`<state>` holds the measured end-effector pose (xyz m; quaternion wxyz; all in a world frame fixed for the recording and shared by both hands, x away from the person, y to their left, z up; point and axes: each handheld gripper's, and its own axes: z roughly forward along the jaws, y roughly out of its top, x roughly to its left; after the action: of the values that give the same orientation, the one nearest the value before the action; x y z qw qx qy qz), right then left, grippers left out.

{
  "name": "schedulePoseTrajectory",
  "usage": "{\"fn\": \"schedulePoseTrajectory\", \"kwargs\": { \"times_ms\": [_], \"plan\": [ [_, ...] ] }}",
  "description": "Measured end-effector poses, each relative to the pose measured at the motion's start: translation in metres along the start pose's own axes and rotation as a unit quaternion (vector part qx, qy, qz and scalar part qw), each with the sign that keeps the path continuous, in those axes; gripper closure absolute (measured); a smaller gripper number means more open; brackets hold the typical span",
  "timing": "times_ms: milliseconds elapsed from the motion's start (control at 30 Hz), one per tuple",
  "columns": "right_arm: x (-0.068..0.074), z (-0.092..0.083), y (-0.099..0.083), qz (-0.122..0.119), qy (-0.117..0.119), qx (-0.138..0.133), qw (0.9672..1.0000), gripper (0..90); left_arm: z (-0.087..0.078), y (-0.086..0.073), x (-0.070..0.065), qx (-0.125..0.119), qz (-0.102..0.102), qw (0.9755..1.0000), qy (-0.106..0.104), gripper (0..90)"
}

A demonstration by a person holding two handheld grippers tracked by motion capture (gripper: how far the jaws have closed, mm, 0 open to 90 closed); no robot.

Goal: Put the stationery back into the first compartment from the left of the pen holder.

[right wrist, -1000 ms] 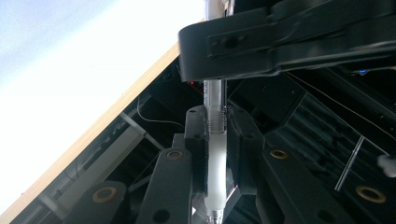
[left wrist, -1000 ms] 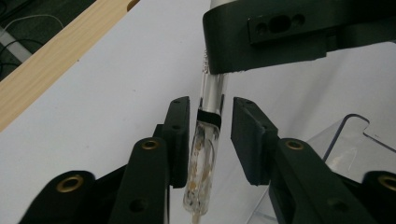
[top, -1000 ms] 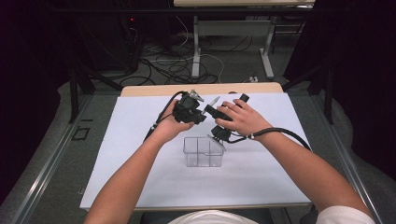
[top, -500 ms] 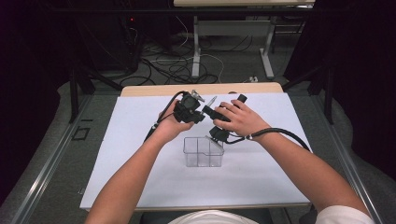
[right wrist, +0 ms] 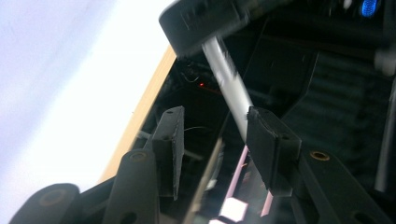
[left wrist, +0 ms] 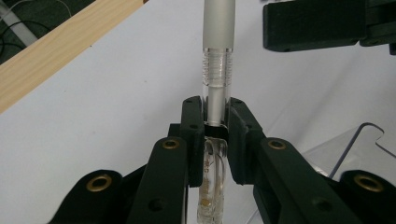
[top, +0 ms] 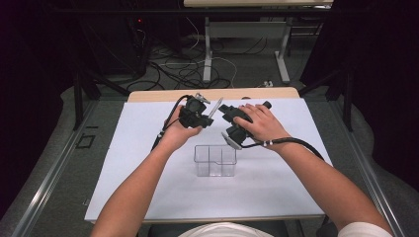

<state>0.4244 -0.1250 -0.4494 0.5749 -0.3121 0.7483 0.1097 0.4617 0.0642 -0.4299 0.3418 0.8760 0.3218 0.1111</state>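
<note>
White table [top: 123, 173], left gripper [left wrist: 215, 122] clamping pen [left wrist: 218, 28], right gripper [right wrist: 212, 135] just opened

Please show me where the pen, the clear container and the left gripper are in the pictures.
pen [left wrist: 218, 28], left gripper view, frosted barrel.
clear container [top: 215, 167], high view, front wall.
left gripper [left wrist: 215, 116], left gripper view, between fingertips.

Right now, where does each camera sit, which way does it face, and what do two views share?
High view: above the person's side, looking forward and down on the table; both forearms, left gripper, right gripper, clear box.
Left gripper view: along its jaws, clamped on a clear pen.
Right gripper view: along its jaws, parted, tilted past the table edge; the pen beside one pad.
Shared: both gripper views show the pen.
</note>
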Motion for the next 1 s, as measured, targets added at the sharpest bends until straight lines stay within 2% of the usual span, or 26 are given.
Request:
{"fn": "schedulePoseTrajectory", "kwargs": {
  "times_ms": [67, 133, 167, 233, 267, 300, 367, 500, 533, 567, 600, 667, 700, 733, 767, 800, 867, 933, 967, 1000],
  "plan": [
    [-0.001, 0.0, -0.004, 0.048, 0.01, -0.005, 0.9988, 53.0, -0.001, -0.001, 0.001, -0.009, -0.012, 0.9999, 0.003, 79.2],
    [0.0, -0.001, -0.008, 0.094, 0.005, -0.009, 0.9955, 48.8, -0.004, -0.001, 0.003, -0.012, -0.015, 0.9998, 0.002, 79.2],
    [0.001, -0.001, -0.009, 0.121, 0.007, -0.004, 0.9927, 46.1, -0.005, -0.001, 0.003, -0.014, -0.018, 0.9997, 0.003, 79.2],
    [-0.001, -0.002, -0.011, 0.159, 0.03, 0.018, 0.9867, 44.8, -0.008, -0.001, 0.004, -0.025, -0.024, 0.9994, 0.004, 79.2],
    [-0.001, -0.003, -0.012, 0.182, 0.035, 0.023, 0.9824, 43.6, -0.009, -0.001, 0.004, -0.025, -0.027, 0.9993, 0.001, 79.2],
    [0.001, -0.002, -0.013, 0.208, 0.026, 0.019, 0.9776, 42.3, -0.01, -0.001, 0.003, -0.031, -0.029, 0.9991, 0.002, 79.2],
    [0.0, -0.003, -0.015, 0.244, 0.038, 0.026, 0.9688, 41.6, -0.012, -0.002, 0.004, -0.035, -0.031, 0.9989, 0.0, 79.2],
    [0.0, -0.003, -0.017, 0.329, 0.054, 0.045, 0.9417, 38.8, -0.015, -0.005, 0.005, -0.048, -0.049, 0.9976, -0.009, 79.2],
    [-0.001, -0.003, -0.018, 0.342, 0.056, 0.053, 0.9364, 38.1, -0.015, -0.006, 0.005, -0.053, -0.052, 0.9972, -0.01, 79.2],
    [-0.001, -0.003, -0.019, 0.344, 0.059, 0.06, 0.9352, 37.0, -0.017, -0.006, 0.006, -0.057, -0.053, 0.9969, -0.01, 79.2],
    [0.0, -0.002, -0.019, 0.36, 0.054, 0.068, 0.9291, 35.2, -0.018, -0.007, 0.006, -0.063, -0.057, 0.9963, -0.013, 79.2],
    [0.0, -0.002, -0.023, 0.374, 0.059, 0.075, 0.9226, 33.1, -0.021, -0.01, 0.007, -0.073, -0.06, 0.9954, -0.019, 79.1],
    [0.0, -0.002, -0.023, 0.389, 0.06, 0.089, 0.915, 32.0, -0.022, -0.011, 0.007, -0.082, -0.066, 0.9943, -0.019, 79.2],
    [0.0, -0.001, -0.025, 0.403, 0.059, 0.09, 0.9089, 30.7, -0.023, -0.013, 0.008, -0.09, -0.066, 0.9936, -0.021, 79.1],
    [-0.001, -0.001, -0.026, 0.422, 0.062, 0.096, 0.8993, 29.7, -0.024, -0.015, 0.008, -0.1, -0.073, 0.9921, -0.024, 79.1],
    [-0.001, 0.0, -0.028, 0.436, 0.057, 0.093, 0.8932, 28.2, -0.025, -0.016, 0.008, -0.11, -0.081, 0.9903, -0.026, 79.1],
    [-0.002, 0.0, -0.032, 0.479, 0.069, 0.095, 0.8698, 24.1, -0.028, -0.02, 0.009, -0.123, -0.087, 0.9882, -0.027, 79.1],
    [-0.002, 0.002, -0.035, 0.513, 0.075, 0.098, 0.8497, 16.4, -0.03, -0.023, 0.01, -0.135, -0.089, 0.9865, -0.026, 79.1],
    [-0.002, 0.003, -0.037, 0.528, 0.079, 0.099, 0.8395, 14.7, -0.03, -0.024, 0.009, -0.143, -0.093, 0.985, -0.028, 79.2],
    [-0.002, 0.004, -0.039, 0.542, 0.08, 0.1, 0.8308, 14.6, -0.031, -0.026, 0.009, -0.15, -0.093, 0.9839, -0.03, 79.1]
  ]
}}
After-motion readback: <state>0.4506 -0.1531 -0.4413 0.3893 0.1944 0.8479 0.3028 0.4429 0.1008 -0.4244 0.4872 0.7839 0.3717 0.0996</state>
